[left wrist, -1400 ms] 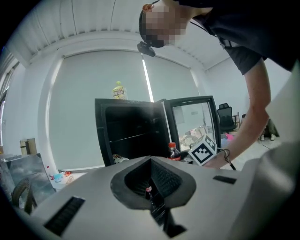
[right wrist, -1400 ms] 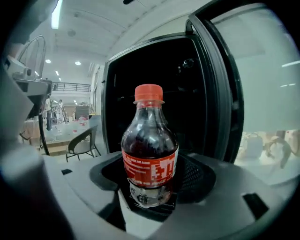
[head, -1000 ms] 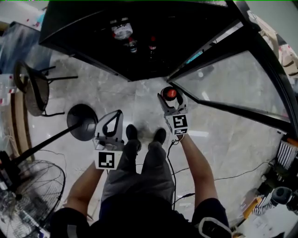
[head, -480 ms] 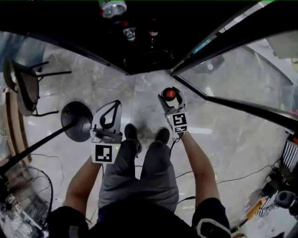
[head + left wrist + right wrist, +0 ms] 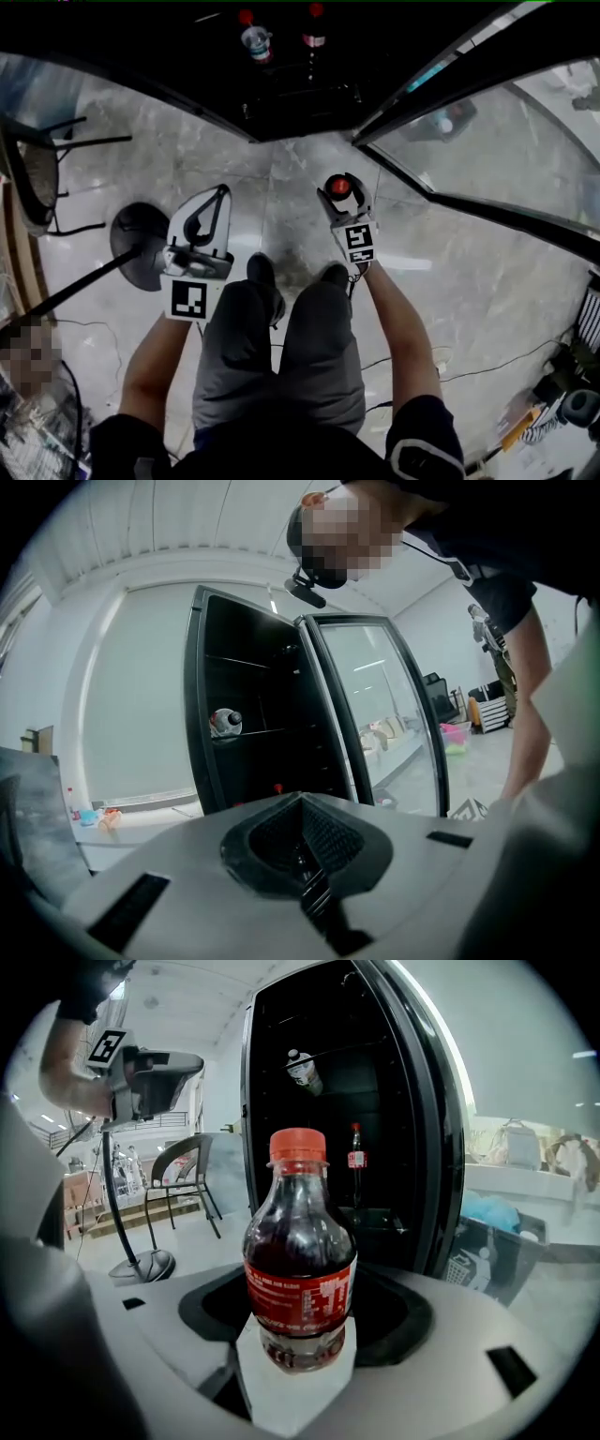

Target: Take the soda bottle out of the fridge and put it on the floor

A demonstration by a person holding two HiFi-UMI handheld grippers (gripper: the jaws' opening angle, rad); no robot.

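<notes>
The soda bottle (image 5: 299, 1246), dark cola with a red cap and red label, stands upright between the jaws of my right gripper (image 5: 298, 1340), which is shut on its lower body. In the head view that bottle (image 5: 339, 187) shows cap-up in the right gripper (image 5: 341, 195), held over the marble floor (image 5: 281, 202) in front of the open black fridge (image 5: 291, 94). My left gripper (image 5: 210, 217) hangs to the left, shut with nothing in it; its jaws meet in the left gripper view (image 5: 305, 855).
The fridge's glass door (image 5: 497, 159) swings open at right. Two more bottles (image 5: 254, 39) stand inside the fridge, and another lies on a shelf (image 5: 302, 1071). A stand's round base (image 5: 134, 246) and a chair (image 5: 33, 178) are left; the person's shoes (image 5: 266, 277) are below, cables (image 5: 487, 356) at right.
The fridge has slid up in the head view as the head moved. Both grippers have shifted slightly, the left one outward; the bottle stays in the right gripper.
</notes>
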